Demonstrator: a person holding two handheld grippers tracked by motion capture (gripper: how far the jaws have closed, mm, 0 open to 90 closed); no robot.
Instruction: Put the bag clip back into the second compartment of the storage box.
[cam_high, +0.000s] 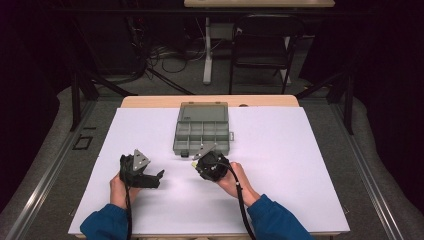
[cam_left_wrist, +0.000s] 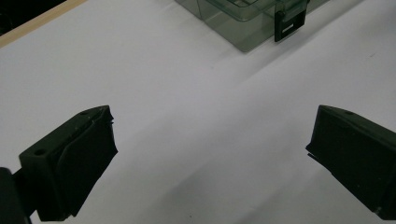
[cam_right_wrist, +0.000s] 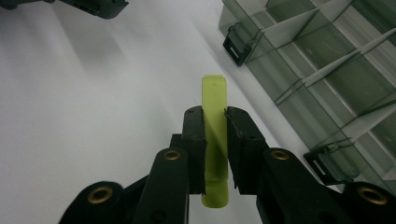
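Table (cam_high: 280, 165) under white sheeting carries our clear compartment box (cam_high: 202, 131), lid open, near the far edge. Just in front of it our right gripper (cam_right_wrist: 215, 122) clamps a flat yellow-green plastic strip (cam_right_wrist: 214, 100), lifted above the table. Our left gripper (cam_left_wrist: 210, 135) hovers alongside, jaws wide apart with nothing between them.

the right gripper (cam_right_wrist: 215, 122) pinches a flat yellow-green plastic strip (cam_right_wrist: 215, 100) between its two black jaws, the strip standing up past the tips and hanging below them. to the right on the white table surface (cam_right_wrist: 93, 107) lies a clear compartment box (cam_right_wrist: 327, 74), open, with dividers and dark latches (cam_right_wrist: 235, 44). the other gripper (cam_right_wrist: 93, 5) shows at the top left edge.
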